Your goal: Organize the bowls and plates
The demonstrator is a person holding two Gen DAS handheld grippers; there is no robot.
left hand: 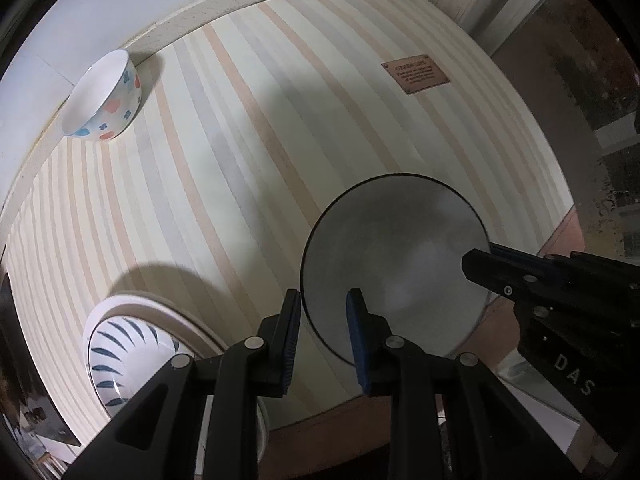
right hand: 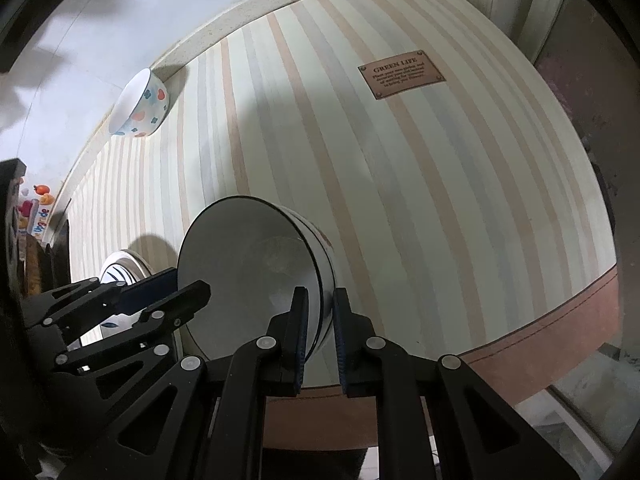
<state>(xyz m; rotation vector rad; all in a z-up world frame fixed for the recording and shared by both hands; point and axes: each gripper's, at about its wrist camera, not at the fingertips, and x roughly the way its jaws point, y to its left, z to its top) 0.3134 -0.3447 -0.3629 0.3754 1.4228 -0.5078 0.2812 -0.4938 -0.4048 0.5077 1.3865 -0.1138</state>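
Note:
A white bowl with a thin black rim (left hand: 392, 248) (right hand: 248, 264) is near the front of the striped tablecloth (left hand: 248, 152). My left gripper (left hand: 323, 300) straddles its left rim, one finger inside and one outside, and is shut on it. In the right wrist view that gripper (right hand: 188, 284) comes in from the left. My right gripper (right hand: 320, 300) is shut on the opposite rim; it (left hand: 476, 260) enters the left wrist view from the right. A bowl with blue and pink flowers (left hand: 106, 100) (right hand: 140, 104) stands at the back by the wall.
A blue-leaf bowl (left hand: 120, 352) sits on a white plate (left hand: 160, 308) at the front left. A brown label (right hand: 400, 74) is sewn to the cloth at the back right. The cloth's brown border (right hand: 560, 320) marks the table's front edge.

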